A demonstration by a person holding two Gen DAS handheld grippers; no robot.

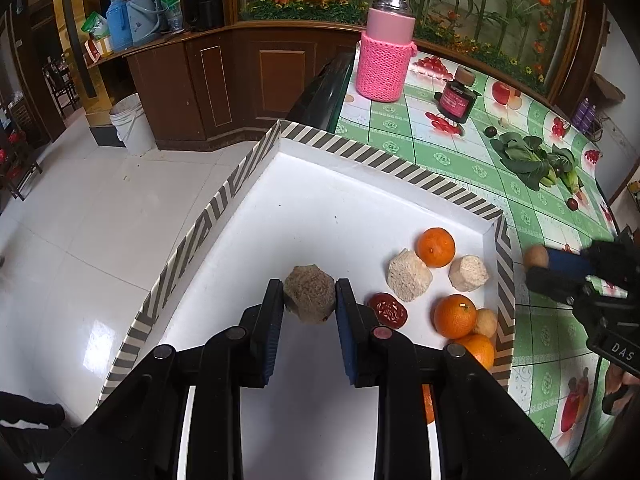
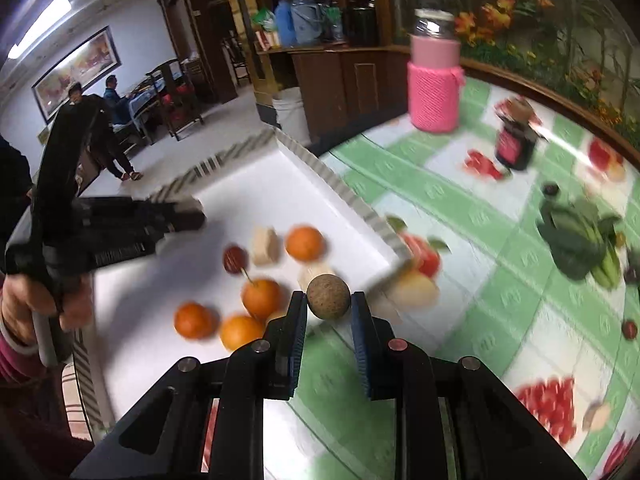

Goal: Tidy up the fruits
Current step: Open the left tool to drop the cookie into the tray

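You had the green fruit-print tablecloth (image 1: pixel 460 148) spread under everything, and on it sat the big white tray (image 1: pixel 304 208) with its striped rim, one corner hanging toward the tiled floor. Beyond the tray stood the pink knit-sleeved flask (image 1: pixel 385 46), upright, well apart from the fruit, with the dark jar (image 1: pixel 456 98) just right of it and the leafy greens (image 1: pixel 532 160) lying flat further right. Your left gripper (image 1: pixel 310 298) was over the tray, jaws clamped on a brownish, faceted chunk of fruit (image 1: pixel 309 294), both pads touching its sides. Your right gripper (image 2: pixel 329 300) was off the tray's right edge, above the cloth, pinching a small round tan fruit (image 2: pixel 329 297) between its blue pads; that view was smeared with motion blur, so the fine detail was hard to read. Inside the tray, toward its right side, lay the oranges (image 1: pixel 436 247), one near the far corner and others bunched against the near right wall. Between them sat two pale cut chunks (image 1: pixel 409 275), close together but not touching. A red cut slice (image 1: pixel 387 310) lay flat just right of your left gripper, and a small tan ball (image 1: pixel 486 322) nestled against the rim beside an orange.
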